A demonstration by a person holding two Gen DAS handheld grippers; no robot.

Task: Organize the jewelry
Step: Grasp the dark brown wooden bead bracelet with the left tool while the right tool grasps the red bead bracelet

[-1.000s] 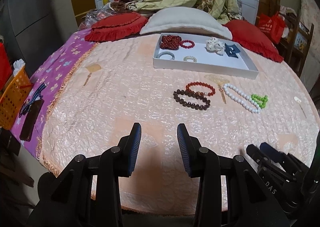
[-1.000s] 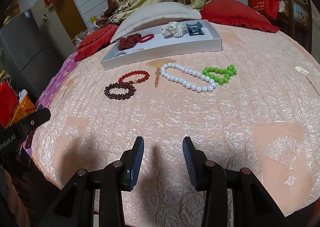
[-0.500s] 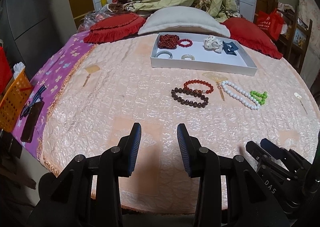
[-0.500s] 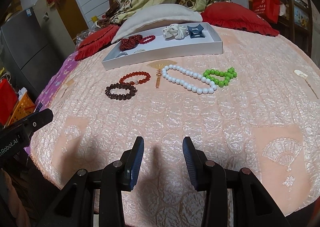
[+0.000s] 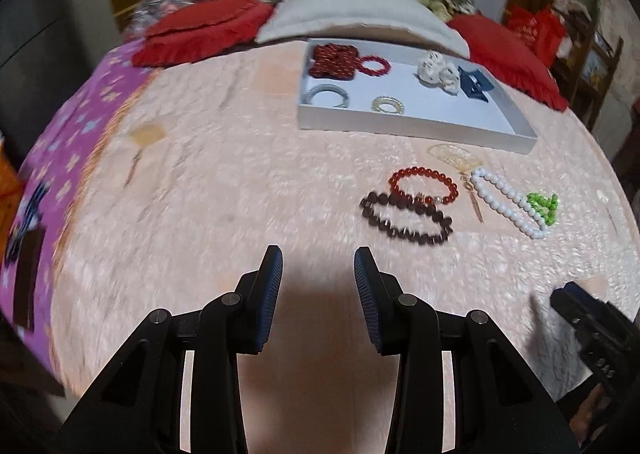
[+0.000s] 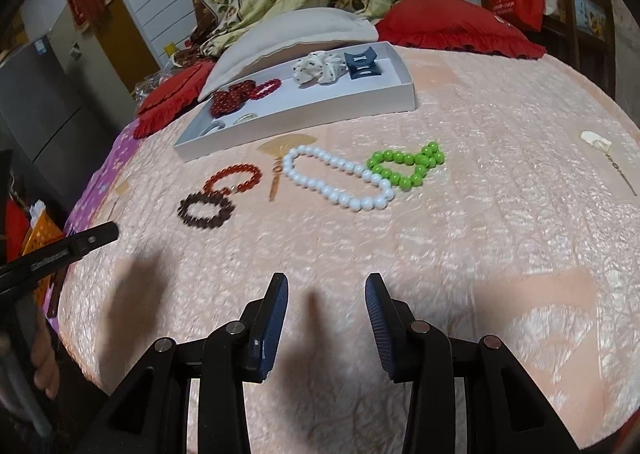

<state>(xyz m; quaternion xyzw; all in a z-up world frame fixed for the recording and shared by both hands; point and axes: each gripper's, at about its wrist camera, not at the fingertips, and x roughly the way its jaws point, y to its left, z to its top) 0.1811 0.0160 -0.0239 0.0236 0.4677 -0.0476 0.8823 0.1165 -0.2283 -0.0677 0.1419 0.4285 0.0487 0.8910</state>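
A white tray (image 5: 416, 130) (image 6: 304, 116) lies on the pink bedspread and holds red bead bracelets, two thin bangles, a white scrunchie and a blue hair clip. In front of it lie a dark brown bead bracelet (image 5: 406, 219) (image 6: 206, 211), a red bead bracelet (image 5: 424, 185) (image 6: 232, 177), a white bead necklace (image 5: 506, 203) (image 6: 338, 182) and a green bead bracelet (image 5: 543, 207) (image 6: 406, 165). My left gripper (image 5: 318, 266) is open and empty, short of the dark bracelet and to its left. My right gripper (image 6: 326, 294) is open and empty, short of the white necklace.
Red cushions (image 5: 204, 30) and a white pillow (image 5: 360, 16) lie behind the tray. A small white pendant on a chain (image 6: 598, 142) lies at the right. An orange basket (image 6: 38, 230) stands off the bed's left edge. The bedspread's near edge is just below both grippers.
Both grippers have moved forward over the bed toward the beads, which now look larger. The left wrist view has swung and is blurred. Both stay open.
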